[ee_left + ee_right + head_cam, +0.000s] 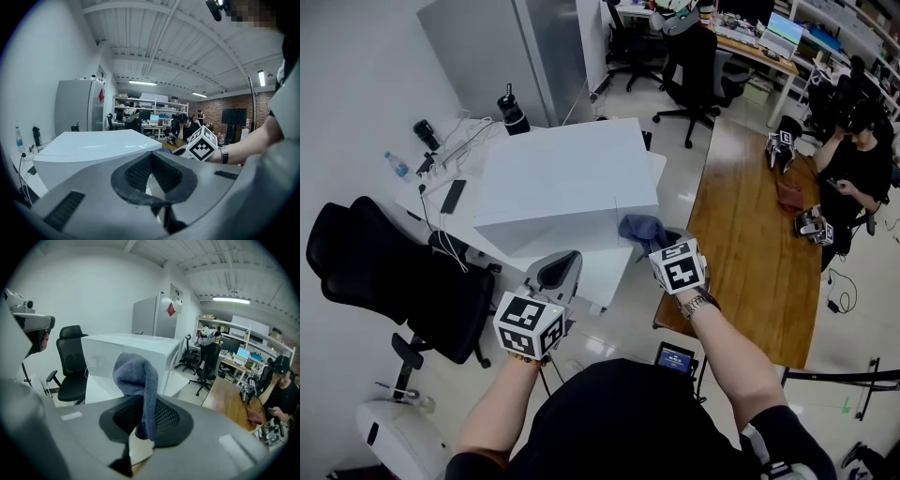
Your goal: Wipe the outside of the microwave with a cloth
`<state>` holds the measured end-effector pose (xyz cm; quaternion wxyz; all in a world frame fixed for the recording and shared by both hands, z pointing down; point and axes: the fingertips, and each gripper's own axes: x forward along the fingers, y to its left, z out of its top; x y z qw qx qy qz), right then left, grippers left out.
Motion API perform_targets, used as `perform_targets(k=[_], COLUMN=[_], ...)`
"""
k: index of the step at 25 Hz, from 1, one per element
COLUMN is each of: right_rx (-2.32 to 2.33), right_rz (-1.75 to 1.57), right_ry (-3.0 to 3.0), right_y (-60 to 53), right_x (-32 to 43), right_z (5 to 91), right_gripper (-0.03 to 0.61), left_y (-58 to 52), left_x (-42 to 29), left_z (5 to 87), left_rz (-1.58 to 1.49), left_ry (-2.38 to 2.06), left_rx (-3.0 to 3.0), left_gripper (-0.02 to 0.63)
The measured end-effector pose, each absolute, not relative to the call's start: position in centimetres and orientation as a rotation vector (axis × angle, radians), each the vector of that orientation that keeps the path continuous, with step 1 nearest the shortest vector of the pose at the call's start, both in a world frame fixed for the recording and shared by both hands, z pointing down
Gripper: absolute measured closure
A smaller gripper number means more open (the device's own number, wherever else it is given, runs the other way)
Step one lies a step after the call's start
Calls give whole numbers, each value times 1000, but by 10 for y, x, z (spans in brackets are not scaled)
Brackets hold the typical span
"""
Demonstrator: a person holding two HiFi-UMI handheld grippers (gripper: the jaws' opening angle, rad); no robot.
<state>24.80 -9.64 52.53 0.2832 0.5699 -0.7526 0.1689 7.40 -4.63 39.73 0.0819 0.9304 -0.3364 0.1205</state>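
The white box-shaped microwave [567, 183] has smooth panels with a faint sheen. The blue-grey cloth [137, 376] looks soft and fuzzy, like towelling. The left gripper [562, 262] and right gripper [659, 246] have matt grey plastic shells, their jaws lined with black ribbed pads. The long brown wooden surface [750, 234] is smooth and semi-glossy. The pale floor [609, 328] shines.

black chair [384, 272] left | wooden table [750, 234] right | person [862, 169] seated at table edge
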Motion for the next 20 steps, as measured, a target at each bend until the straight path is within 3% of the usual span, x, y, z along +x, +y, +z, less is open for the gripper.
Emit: perform_targets(k=[11,20], right_rx=[1437,1106], right_rz=[317,158], right_ry=[-2162,-2436], right_y=[-63,-14], right_x=[243,195], right_z=[473,424], right_gripper=[517,517], left_y=[-24,-2], left_x=[101,115], left_z=[395,394], left_rz=[340,294], left_ry=[-943,-795], left_rx=[2804,2819], left_gripper=[600,396])
